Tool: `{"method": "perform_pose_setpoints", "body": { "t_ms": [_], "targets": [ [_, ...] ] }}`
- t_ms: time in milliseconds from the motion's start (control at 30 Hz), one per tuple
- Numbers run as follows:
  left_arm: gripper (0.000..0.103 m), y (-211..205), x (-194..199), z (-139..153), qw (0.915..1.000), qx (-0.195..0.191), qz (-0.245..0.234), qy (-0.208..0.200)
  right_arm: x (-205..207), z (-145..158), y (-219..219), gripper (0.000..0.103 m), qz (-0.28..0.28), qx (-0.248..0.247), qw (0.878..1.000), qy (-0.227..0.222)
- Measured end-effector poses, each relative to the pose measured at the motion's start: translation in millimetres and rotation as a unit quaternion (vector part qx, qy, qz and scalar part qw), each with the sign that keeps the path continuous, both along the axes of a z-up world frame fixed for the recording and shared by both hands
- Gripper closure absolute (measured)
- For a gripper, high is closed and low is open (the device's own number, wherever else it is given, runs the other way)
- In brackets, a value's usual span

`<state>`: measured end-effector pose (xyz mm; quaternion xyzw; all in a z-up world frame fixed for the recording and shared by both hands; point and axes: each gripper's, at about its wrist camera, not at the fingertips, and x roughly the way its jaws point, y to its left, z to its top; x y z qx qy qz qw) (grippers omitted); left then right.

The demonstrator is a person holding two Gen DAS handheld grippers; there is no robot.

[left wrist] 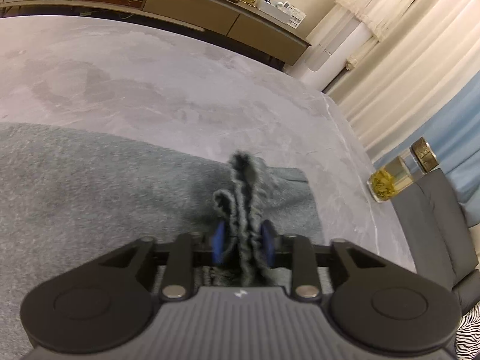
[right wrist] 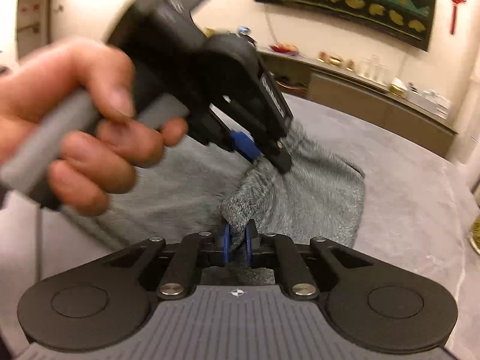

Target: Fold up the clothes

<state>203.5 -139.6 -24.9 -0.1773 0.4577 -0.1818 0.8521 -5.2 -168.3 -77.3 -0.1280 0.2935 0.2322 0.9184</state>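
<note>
Left wrist view: left gripper (left wrist: 244,244) pinching bunched edge of grey garment (left wrist: 105,186).
Right wrist view: right gripper (right wrist: 239,241) pinching another fold of it.
Garment: mostly flat on grey table (left wrist: 180,75).
Progress: mid-fold prob.; no neat stack visible yet.

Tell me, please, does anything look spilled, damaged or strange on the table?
Nothing stands out. The fuzzy grey knitted garment is bunched where the left gripper and right gripper pinch it, as folding would need. The glass jar with yellow contents stands at the grey table's edge, unspilled.
</note>
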Motion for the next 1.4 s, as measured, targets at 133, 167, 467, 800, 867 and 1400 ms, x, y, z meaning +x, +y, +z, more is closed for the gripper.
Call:
{"method": "perform_pose_setpoints", "body": {
  "t_ms": [133, 167, 467, 800, 867, 1400],
  "targets": [
    [0.049, -3, -1, 3, 0.9995, 0.027, -0.004, -0.016, -19, 4, 0, 0.094, 0.021, -0.035, 0.999, -0.017],
    [0.049, -5, 0, 2, 0.9991, 0.038, -0.003, -0.019, -19, 3, 2, 0.094, 0.029, -0.040, 0.999, -0.019],
    [0.074, -1, 2, -5, 0.9990, 0.037, -0.018, -0.015, -22, -10, 22, 0.090, 0.069, -0.103, 0.992, -0.031],
    [0.085, 7, 7, 6, 0.9980, -0.012, 0.048, 0.039, -19, -5, 11, 0.087, 0.039, -0.138, 0.989, -0.032],
    [0.079, 10, 0, 5, 0.9986, -0.006, 0.044, 0.028, -21, 0, -3, 0.087, 0.022, -0.130, 0.991, -0.028],
    [0.051, -1, -63, -19, 0.9946, -0.089, -0.036, 0.040, -27, 17, -15, 0.078, 0.061, -0.037, 0.997, 0.000]
  ]
}}
